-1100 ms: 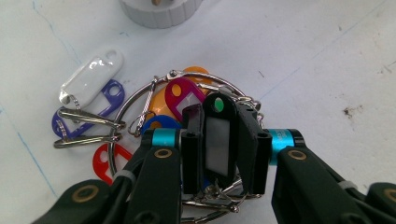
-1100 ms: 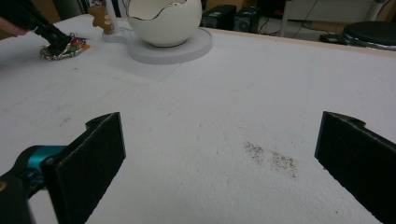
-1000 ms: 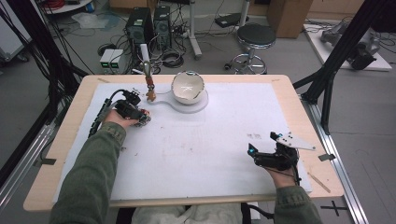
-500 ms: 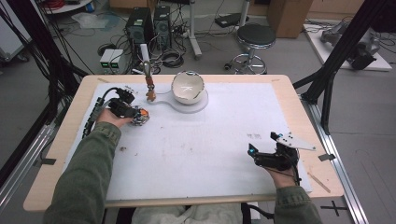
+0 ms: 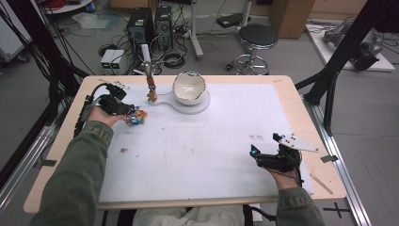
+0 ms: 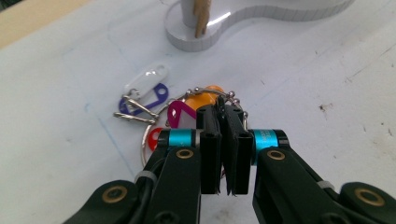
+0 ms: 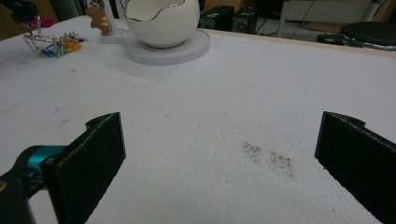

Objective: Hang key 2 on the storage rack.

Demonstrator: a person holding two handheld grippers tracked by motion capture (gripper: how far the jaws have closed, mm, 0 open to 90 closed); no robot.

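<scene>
L gripper (image 6: pixel 223 140) clamped on key bunch (image 5: pixel 135 117), far left; R gripper (image 7: pixel 219 154) held open. Risk: thin ring slipped from pads, bunch dropped.

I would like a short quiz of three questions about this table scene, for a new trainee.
1. True or false: the right gripper has its jaws wide open over bare table.
2. What does the left gripper grip?
3. What stands nearest the egg-shaped bowl: A stool, B small post with a gingerbread figure, C right gripper?

Key:
1. True.
2. The bunch of coloured key tags on a ring.
3. B.
</scene>
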